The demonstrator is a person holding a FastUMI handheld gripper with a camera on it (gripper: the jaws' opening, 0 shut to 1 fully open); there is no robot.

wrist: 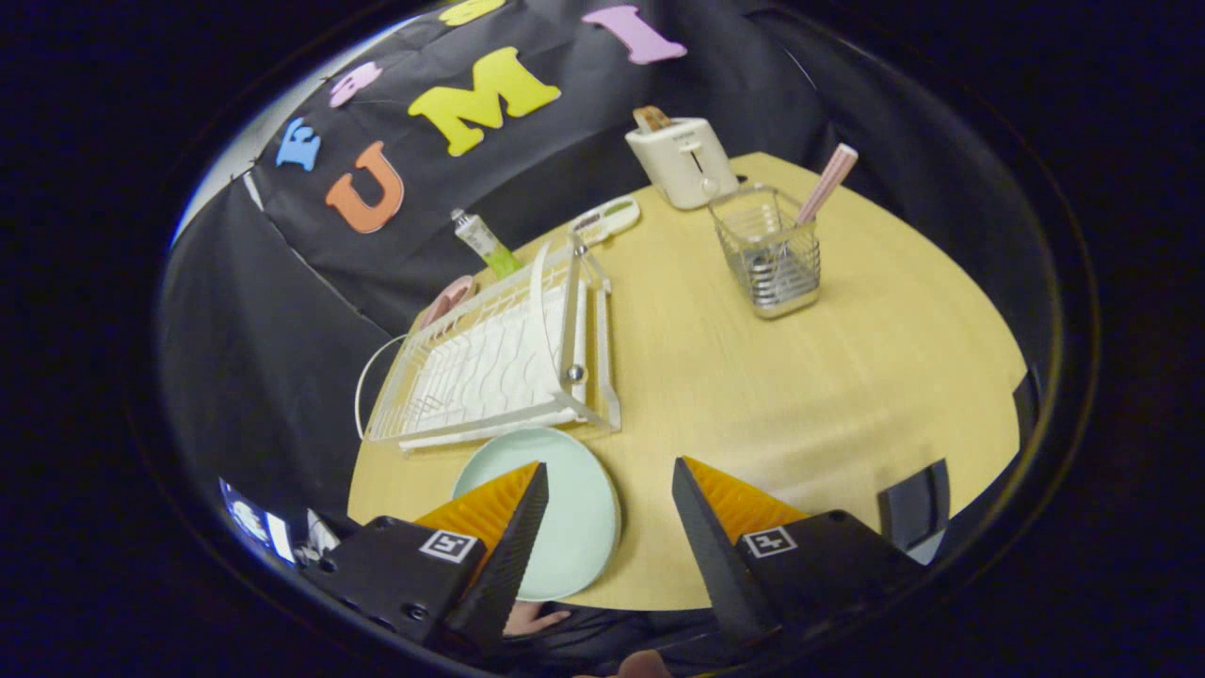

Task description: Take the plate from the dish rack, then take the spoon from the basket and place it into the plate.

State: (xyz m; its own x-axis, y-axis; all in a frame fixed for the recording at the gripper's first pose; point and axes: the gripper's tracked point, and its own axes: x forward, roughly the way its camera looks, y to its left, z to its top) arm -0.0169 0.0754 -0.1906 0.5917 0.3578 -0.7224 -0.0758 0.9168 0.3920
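A pale green plate (574, 508) lies flat on the wooden table (753, 395), just in front of the white dish rack (499, 363). My gripper (610, 463) hangs open above the table's near edge; its left finger (513, 513) overlaps the plate's near left part, and nothing is between the fingers. Far beyond the right finger stands a wire basket (767, 250) with a pink-handled spoon (828, 182) sticking up out of it.
A white toaster (682, 160) stands behind the basket at the table's far edge. A white device (604, 221) and a green tube (485, 242) lie behind the rack, a pink item (447, 299) at its far left. A dark chair (913, 504) is at the right.
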